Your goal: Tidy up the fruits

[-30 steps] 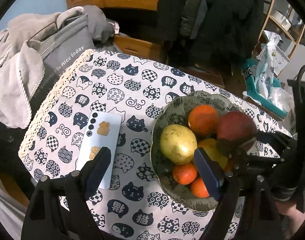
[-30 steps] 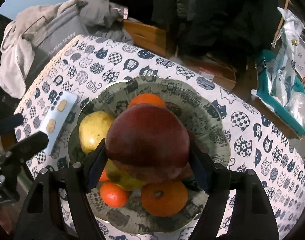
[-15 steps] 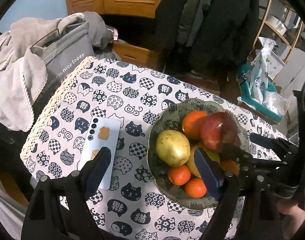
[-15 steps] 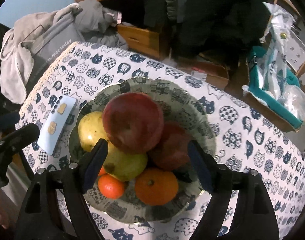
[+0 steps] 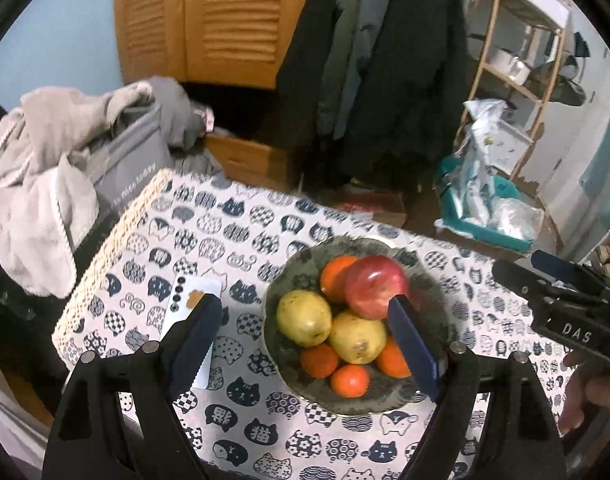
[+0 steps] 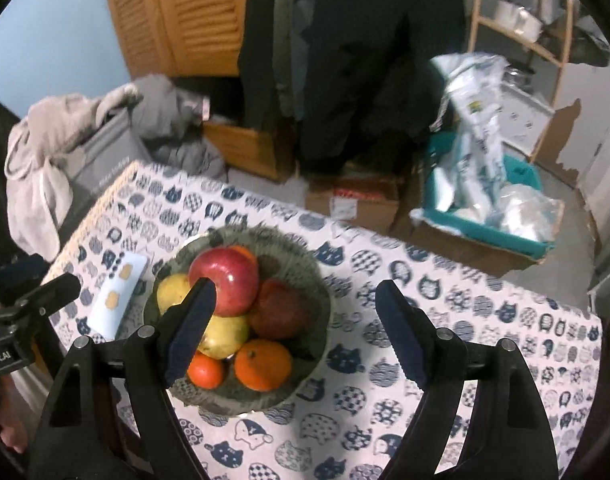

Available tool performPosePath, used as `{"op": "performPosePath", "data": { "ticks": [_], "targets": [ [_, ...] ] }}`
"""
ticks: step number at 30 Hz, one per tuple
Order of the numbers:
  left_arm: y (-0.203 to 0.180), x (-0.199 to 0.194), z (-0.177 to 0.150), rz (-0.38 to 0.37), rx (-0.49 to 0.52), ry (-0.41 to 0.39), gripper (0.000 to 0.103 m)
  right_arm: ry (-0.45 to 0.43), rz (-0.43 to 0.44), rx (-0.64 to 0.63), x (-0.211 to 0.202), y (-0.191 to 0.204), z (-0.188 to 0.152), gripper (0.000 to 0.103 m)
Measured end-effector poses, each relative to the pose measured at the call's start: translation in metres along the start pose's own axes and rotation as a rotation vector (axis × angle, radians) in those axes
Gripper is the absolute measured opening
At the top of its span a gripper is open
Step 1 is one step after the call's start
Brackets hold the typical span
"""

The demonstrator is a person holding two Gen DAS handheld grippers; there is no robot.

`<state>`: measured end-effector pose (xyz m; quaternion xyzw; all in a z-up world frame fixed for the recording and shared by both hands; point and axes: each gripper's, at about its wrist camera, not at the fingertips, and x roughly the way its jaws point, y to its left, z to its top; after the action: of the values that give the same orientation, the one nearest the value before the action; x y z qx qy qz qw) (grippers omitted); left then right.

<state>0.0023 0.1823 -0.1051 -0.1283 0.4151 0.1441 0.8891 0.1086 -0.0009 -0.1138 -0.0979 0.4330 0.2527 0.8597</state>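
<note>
The right tool (image 6: 293, 326) stands spread with nothing between its blue pads; its jaws have just been opening, and the glossy red apple (image 6: 225, 282) that they let go now sits on top of the heap, clear of both pads. The left tool (image 5: 305, 334) is likewise spread and empty, hanging above the desk on the phone side of the bowl. Both tools tilt downward toward the dark patterned ceramic bowl (image 6: 305, 258), which serves as the landmark here.

Inside the bowl lie the red apple at the top, a darker red fruit (image 6: 279, 312) beside it, two yellow-green pears (image 5: 303, 316), and several small orange tangerines (image 6: 263, 364) along the near rim. Just left of the bowl, flat on the cat-print cloth of the desk (image 6: 445, 312), lies a pale blue smartphone (image 5: 185, 308). Well beyond the bowl, off the far left corner of the desk, grey clothing (image 5: 45, 168) is heaped over a grey bag.

The placing step looks finished, and no loose fruit shows on the desk outside the bowl. To close it well, the right tool should lift straight away from the bowl with pads kept wide, since the apple rests high on round fruit and a brush from a pad could roll it over the rim.
</note>
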Motion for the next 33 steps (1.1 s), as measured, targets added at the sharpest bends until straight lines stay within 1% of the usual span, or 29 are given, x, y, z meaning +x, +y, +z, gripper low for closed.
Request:
{"op": "performPosePath", "data": {
  "ticks": [9,12,17,21,26,33],
  "targets": [
    [-0.029,-0.048,0.011,-0.039,0.065,-0.118,0.088,-0.120,-0.043,0.055,-0.070,-0.025,-0.003,0.083],
    [-0.036,-0.065,0.014,-0.051,0.076,-0.158,0.091,-0.154,-0.054,0.061,-0.090,-0.030,-0.004,0.083],
    [-0.046,-0.092,0.016,-0.060,0.096,-0.229,0.101,-0.209,-0.081,0.058,-0.122,-0.034,-0.009,0.083],
    [-0.054,-0.112,0.018,-0.059,0.113,-0.287,0.102,-0.247,-0.103,0.053,-0.143,-0.038,-0.016,0.083],
    [-0.060,-0.124,0.018,-0.069,0.123,-0.322,0.102,-0.303,-0.127,0.067,-0.168,-0.046,-0.024,0.084],
    [-0.073,-0.130,0.016,-0.080,0.137,-0.329,0.102,-0.355,-0.163,0.071,-0.191,-0.052,-0.033,0.084]
  ]
}}
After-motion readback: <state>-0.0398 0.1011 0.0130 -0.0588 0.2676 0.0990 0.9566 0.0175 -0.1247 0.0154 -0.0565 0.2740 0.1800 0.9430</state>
